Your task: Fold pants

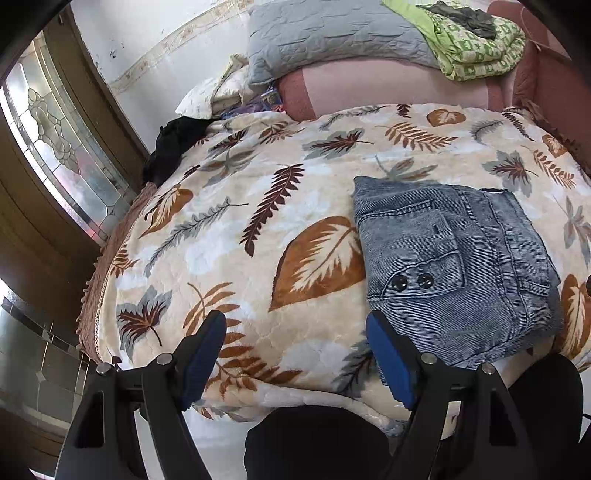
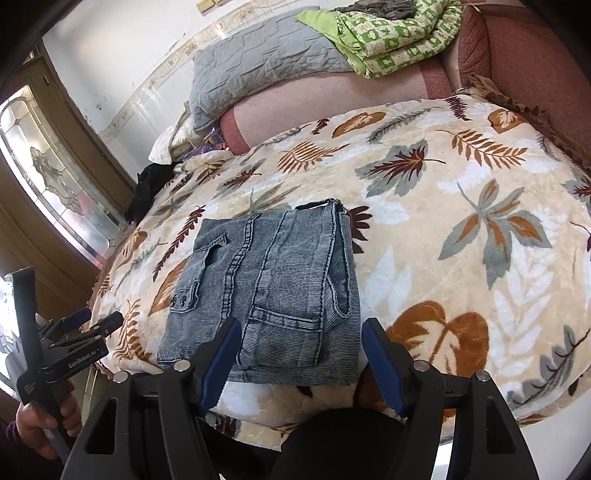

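The blue-grey denim pants (image 1: 458, 266) lie folded into a compact rectangle on the leaf-patterned blanket (image 1: 258, 221), near the bed's front edge. They also show in the right wrist view (image 2: 269, 288). My left gripper (image 1: 295, 332) is open and empty, held just left of the pants and above the blanket's front edge. My right gripper (image 2: 299, 343) is open and empty, held over the pants' near edge without touching them. The left gripper also shows at the far left of the right wrist view (image 2: 92, 321), held in a hand.
A grey quilted pillow (image 1: 332, 33) and a green patterned quilt (image 1: 476, 44) lie on the pink headboard cushion (image 1: 388, 88) at the back. A black garment (image 1: 173, 144) lies at the bed's left edge. A wooden door with patterned glass (image 1: 55, 140) stands at left.
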{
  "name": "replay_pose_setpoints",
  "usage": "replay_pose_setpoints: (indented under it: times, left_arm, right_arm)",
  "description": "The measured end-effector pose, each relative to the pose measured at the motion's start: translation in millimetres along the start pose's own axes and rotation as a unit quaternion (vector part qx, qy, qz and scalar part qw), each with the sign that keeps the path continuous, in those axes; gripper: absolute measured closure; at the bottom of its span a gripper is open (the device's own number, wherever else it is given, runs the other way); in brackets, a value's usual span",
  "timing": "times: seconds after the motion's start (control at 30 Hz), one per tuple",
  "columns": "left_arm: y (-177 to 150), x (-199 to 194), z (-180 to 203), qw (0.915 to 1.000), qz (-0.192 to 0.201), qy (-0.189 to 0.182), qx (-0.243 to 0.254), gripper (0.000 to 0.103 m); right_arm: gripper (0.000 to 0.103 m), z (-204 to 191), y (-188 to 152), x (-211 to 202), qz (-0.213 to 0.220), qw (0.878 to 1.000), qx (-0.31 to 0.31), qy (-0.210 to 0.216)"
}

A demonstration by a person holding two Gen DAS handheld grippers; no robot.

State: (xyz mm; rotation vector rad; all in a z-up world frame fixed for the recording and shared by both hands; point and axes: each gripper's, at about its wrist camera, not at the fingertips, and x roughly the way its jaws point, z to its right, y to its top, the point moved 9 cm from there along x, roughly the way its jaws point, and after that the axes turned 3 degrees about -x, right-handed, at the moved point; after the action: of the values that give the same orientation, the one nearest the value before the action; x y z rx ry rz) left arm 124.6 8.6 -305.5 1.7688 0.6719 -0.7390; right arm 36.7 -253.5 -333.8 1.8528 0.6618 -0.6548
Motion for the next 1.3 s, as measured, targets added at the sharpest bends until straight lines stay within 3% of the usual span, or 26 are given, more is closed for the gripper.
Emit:
replay_pose_setpoints:
  times: [1.3]
  left_arm:
    - [-2, 2, 4, 0.9999, -0.001, -0.014, -0.002, 0.024]
  right_arm:
    - [0.031, -6, -6, 8, -0.013, 1.000, -0.009, -0.002]
